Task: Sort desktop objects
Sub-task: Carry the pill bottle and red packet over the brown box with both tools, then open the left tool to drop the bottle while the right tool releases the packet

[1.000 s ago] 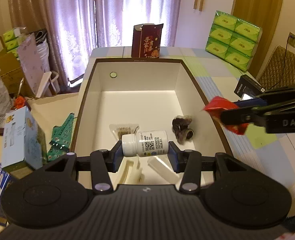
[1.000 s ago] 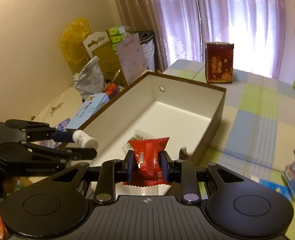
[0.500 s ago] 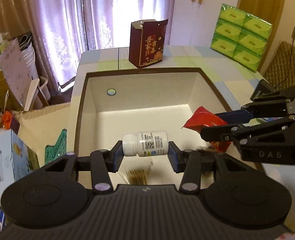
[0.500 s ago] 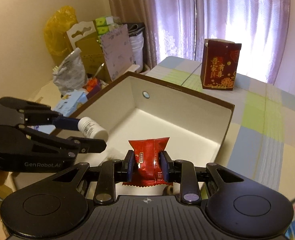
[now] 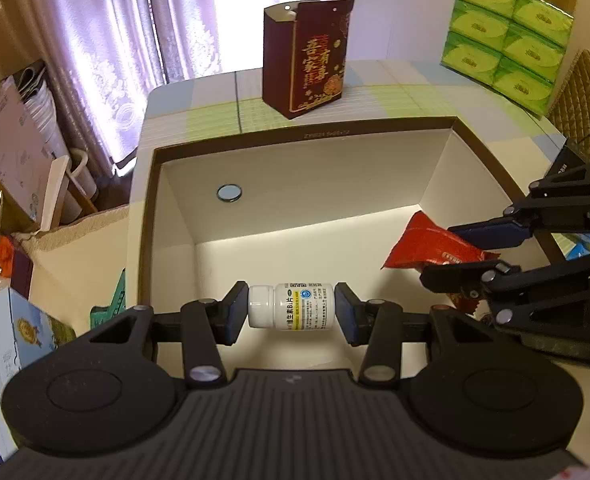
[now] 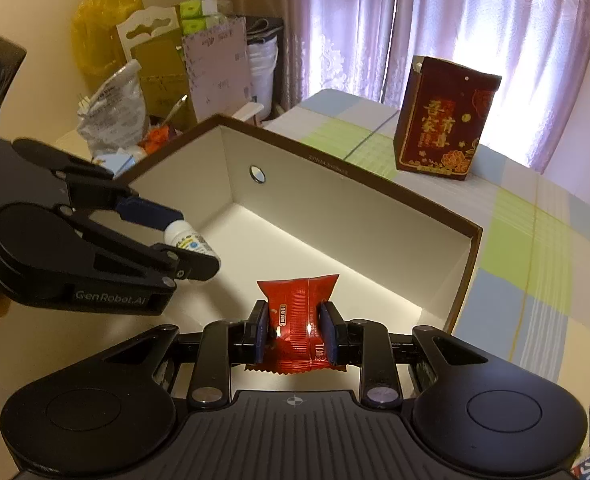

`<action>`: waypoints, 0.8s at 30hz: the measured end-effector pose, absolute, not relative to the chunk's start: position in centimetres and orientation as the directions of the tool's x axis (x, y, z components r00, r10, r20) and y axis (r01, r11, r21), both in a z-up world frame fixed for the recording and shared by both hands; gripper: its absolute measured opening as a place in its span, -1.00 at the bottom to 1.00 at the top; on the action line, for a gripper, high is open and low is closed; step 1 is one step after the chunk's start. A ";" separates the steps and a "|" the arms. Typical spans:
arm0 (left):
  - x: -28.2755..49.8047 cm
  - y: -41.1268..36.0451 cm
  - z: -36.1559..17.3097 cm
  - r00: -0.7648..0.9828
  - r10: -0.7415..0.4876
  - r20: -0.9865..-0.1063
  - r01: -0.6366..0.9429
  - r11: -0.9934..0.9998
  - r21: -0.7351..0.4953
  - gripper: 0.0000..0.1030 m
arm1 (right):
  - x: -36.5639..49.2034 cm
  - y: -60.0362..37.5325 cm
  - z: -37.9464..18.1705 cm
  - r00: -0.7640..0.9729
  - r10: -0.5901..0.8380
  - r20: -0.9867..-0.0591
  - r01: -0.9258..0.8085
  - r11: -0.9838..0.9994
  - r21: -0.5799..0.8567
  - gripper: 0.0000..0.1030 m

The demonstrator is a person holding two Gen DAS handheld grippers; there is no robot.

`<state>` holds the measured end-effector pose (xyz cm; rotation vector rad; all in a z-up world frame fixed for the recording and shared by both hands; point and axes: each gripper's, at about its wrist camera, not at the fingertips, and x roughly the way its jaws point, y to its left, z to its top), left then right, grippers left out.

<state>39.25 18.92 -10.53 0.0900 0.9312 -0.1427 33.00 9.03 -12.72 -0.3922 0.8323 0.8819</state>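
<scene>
Two handheld grippers hold items over an open brown-rimmed white cardboard box (image 5: 295, 136) on a checked desk (image 6: 535, 240).

Left gripper (image 5: 291, 312), marked "GenRobot.AI", jaws clenched on a white plastic pill bottle (image 5: 295, 312) at frame centre; right gripper (image 6: 295, 332) grasps a red foil snack packet (image 6: 295, 320), lower centre.

Both tools are matte black: the left gripper (image 5: 292, 312) and right gripper (image 6: 294, 330) each carry dark blue pads (image 5: 231, 314), silver pivot screws (image 5: 200, 372), a ribbed centre plate flanked by round discs, and white "GenRobot.AI" lettering (image 6: 111, 298).
</scene>
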 end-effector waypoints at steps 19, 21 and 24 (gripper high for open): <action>38.8 19.1 -9.3 0.593 -0.058 -0.803 0.115 0.993 0.014 0.07 | 32.4 7.6 -11.8 0.410 0.570 -0.712 -0.799 0.601 0.022 0.35; 38.4 19.1 -9.0 0.594 -0.051 -0.803 0.105 0.994 0.015 0.15 | 32.1 7.4 -11.6 0.406 0.575 -0.711 -0.801 0.598 0.025 0.37; 37.7 19.1 -8.5 0.599 -0.047 -0.800 0.093 0.996 0.011 0.28 | 31.4 7.1 -11.3 0.404 0.574 -0.712 -0.805 0.592 0.021 0.45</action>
